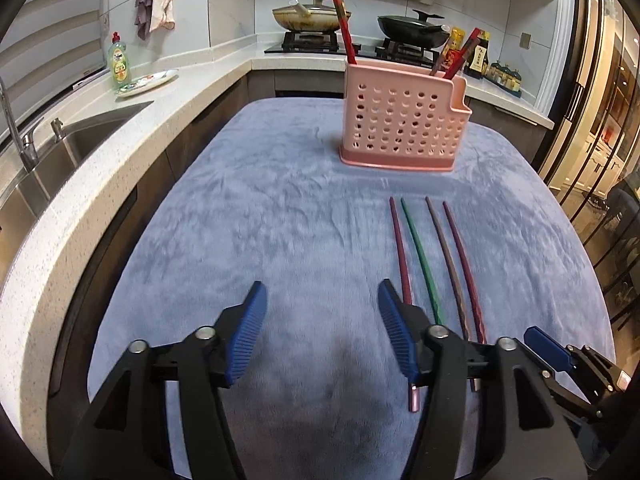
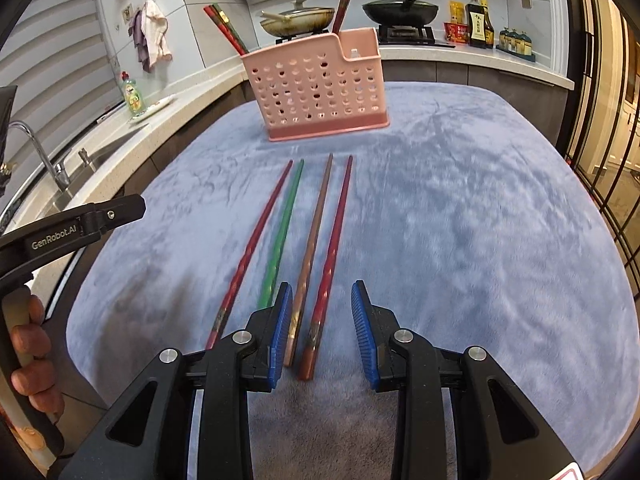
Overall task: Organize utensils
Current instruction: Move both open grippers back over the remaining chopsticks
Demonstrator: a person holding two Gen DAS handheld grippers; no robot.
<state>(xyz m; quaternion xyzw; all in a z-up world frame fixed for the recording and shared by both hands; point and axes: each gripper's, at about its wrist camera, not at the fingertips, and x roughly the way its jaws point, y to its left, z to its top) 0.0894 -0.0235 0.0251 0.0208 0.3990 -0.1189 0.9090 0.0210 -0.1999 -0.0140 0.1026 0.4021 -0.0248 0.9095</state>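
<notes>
Several chopsticks lie side by side on the blue cloth (image 2: 460, 220): a dark red one (image 2: 256, 240), a green one (image 2: 282, 232), a brown one (image 2: 314, 240) and a red one (image 2: 334, 240). They also show in the left wrist view, with the green chopstick (image 1: 420, 252) second from the left. A pink perforated holder (image 2: 320, 88) stands behind them with chopsticks (image 2: 226, 28) upright in it; it also shows in the left wrist view (image 1: 404, 120). My right gripper (image 2: 322, 300) is open, low over the thick ends of the brown and red chopsticks. My left gripper (image 1: 322, 300) is open and empty, left of the row.
A counter with a steel sink (image 1: 60, 148), a faucet (image 2: 40, 152) and a dish soap bottle (image 1: 119, 62) runs along the left. A stove with two pans (image 1: 312, 16) and sauce bottles (image 2: 478, 26) stands behind. Glass doors (image 1: 600, 140) are at the right.
</notes>
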